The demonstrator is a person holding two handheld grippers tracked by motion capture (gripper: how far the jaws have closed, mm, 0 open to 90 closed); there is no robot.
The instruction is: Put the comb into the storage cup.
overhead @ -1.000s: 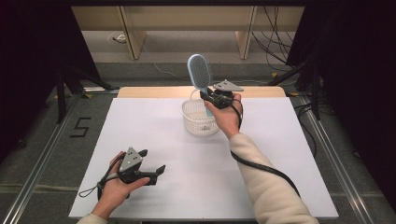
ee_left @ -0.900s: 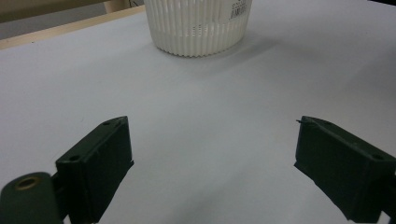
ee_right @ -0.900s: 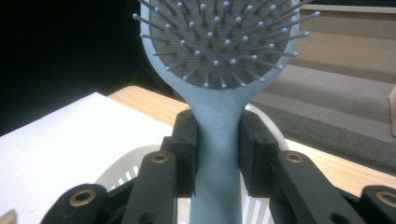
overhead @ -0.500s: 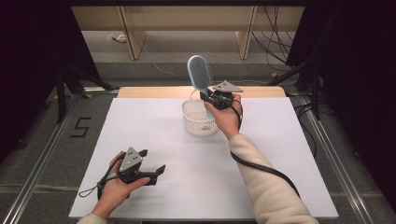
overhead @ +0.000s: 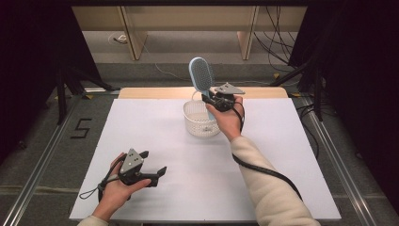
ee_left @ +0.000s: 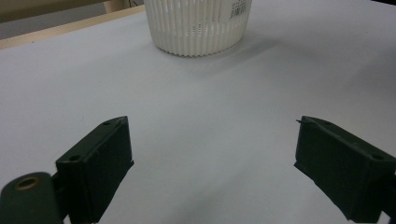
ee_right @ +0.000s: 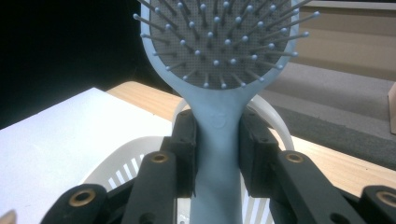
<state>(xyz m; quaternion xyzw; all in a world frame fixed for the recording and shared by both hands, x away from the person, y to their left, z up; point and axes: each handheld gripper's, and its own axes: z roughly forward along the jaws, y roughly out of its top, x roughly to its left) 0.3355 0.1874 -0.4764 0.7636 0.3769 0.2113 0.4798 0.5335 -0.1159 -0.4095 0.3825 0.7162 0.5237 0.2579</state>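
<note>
I am holding the right gripper (overhead: 210, 100) over the far middle of the table (overhead: 291, 155), its jaws clamped on the handle of a light blue hairbrush (overhead: 202, 77); in the right gripper view the two black pads are pressing on either side of the handle of the hairbrush (ee_right: 217, 140), just below the head, and the bristles are facing the camera; the brush is standing upright, head up, above the white basket (overhead: 201, 120); the basket's slatted rim (ee_right: 126, 161) is showing right under the jaws, and its thin hoop handle is curving up behind the brush; I cannot tell whether the bottom of the brush handle is touching the basket. I am resting the left gripper (overhead: 154, 162) near the front left of the table, well apart from the basket; its jaws are standing wide apart with nothing between them, and the left gripper view is looking across bare white tabletop toward the basket (ee_left: 196, 28).
</note>
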